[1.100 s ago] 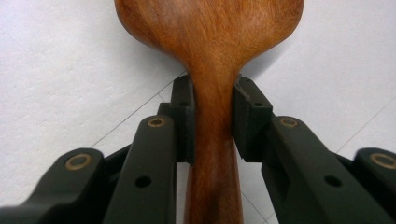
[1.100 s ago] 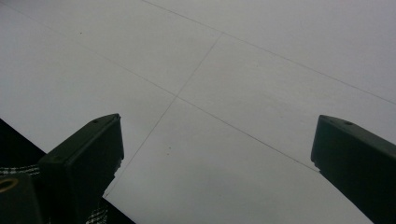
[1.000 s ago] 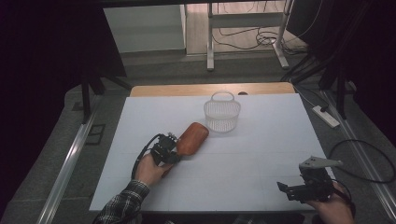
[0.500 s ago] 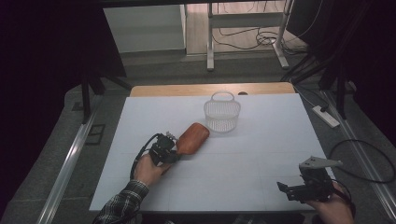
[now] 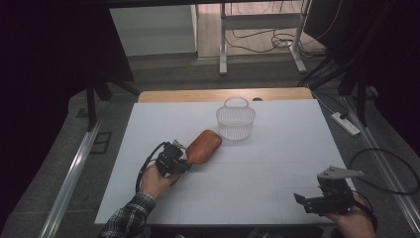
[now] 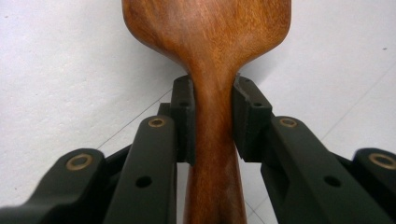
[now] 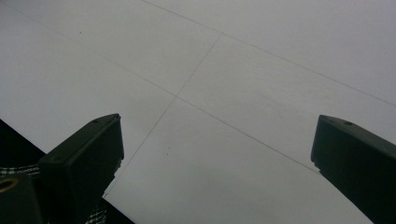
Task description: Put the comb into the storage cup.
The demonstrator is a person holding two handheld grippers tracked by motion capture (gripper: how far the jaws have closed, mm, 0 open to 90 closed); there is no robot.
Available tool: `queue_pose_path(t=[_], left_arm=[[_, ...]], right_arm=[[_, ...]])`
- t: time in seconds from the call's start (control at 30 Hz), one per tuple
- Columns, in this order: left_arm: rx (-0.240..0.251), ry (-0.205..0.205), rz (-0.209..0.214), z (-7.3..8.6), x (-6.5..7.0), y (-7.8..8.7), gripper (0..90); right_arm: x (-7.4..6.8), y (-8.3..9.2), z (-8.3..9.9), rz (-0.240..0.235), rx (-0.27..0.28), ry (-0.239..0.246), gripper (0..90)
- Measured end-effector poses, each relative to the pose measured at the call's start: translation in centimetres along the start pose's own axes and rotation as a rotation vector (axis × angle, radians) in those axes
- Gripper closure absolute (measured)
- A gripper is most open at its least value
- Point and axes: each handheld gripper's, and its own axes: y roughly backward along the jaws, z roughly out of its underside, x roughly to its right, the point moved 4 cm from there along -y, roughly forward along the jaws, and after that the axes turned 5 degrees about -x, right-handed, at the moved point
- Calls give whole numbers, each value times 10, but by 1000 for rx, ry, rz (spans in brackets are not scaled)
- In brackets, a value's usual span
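Note:
A brown wooden paddle (image 5: 204, 145) with a broad rounded head lies on the white table sheet (image 5: 277, 153), left of centre. Its head points toward a white mesh basket (image 5: 236, 121). My left gripper (image 5: 181, 157) is shut on the paddle's narrow neck. In the left gripper view both pads press the wood (image 6: 205, 37) from either side, with the gripper (image 6: 211, 95) centred on the handle. My right gripper (image 5: 303, 200) rests near the front right corner. In the right gripper view it (image 7: 217, 140) stands wide open over bare sheet, holding nothing.
The basket stands upright with its handle up, just beyond the paddle's head. A wooden strip (image 5: 198, 95) of the table edges the far side. A power strip (image 5: 346, 124) and cables lie on the floor to the right.

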Motion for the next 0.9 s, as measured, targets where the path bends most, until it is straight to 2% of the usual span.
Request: queue_pose_path(t=[0.27,0.63,0.9], left_arm=[[62,-1,19,1,3,11,721],[141,-25,35,4,12,28,721],[183,-29,45,4,18,37,721]], right_arm=[[0,0,0,0,5,1,25],[-1,2,0,-7,18,5,16],[-2,4,-1,-16,43,18,0]])
